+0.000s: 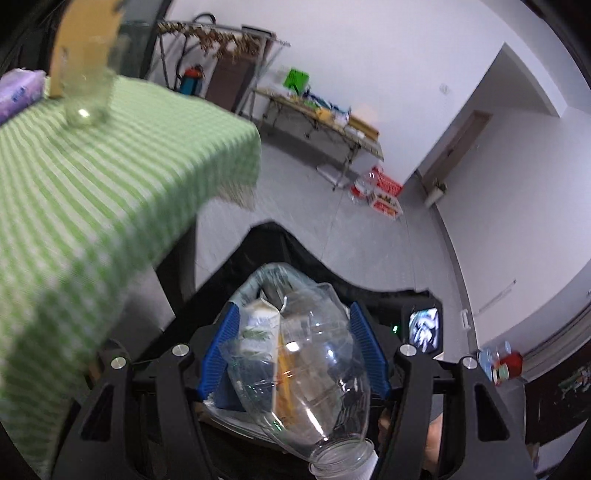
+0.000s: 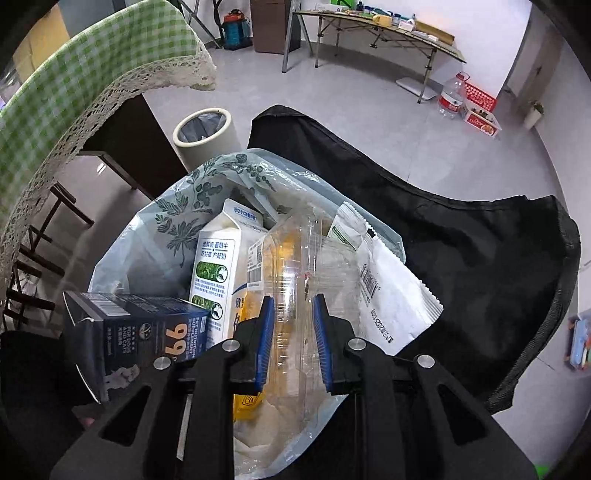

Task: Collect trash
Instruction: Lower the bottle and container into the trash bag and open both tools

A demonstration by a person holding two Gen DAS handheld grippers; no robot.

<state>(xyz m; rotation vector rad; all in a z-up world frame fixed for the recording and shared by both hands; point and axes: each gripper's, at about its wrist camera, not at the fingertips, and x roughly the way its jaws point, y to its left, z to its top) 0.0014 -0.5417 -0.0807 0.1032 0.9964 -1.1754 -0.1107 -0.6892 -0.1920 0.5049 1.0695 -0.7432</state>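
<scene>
My left gripper is shut on a clear plastic bottle, its open neck pointing back toward the camera, held over a floral plastic trash bag. In the right wrist view the bag is full of trash: a white milk carton, a dark blue carton, a white wrapper. My right gripper is shut on a clear plastic container and the bag's near edge.
A table with a green checked cloth stands at the left, a glass jar on it. A black fabric bag lies under the trash bag. A round waste bin stands by the table leg. A folding table is at the far wall.
</scene>
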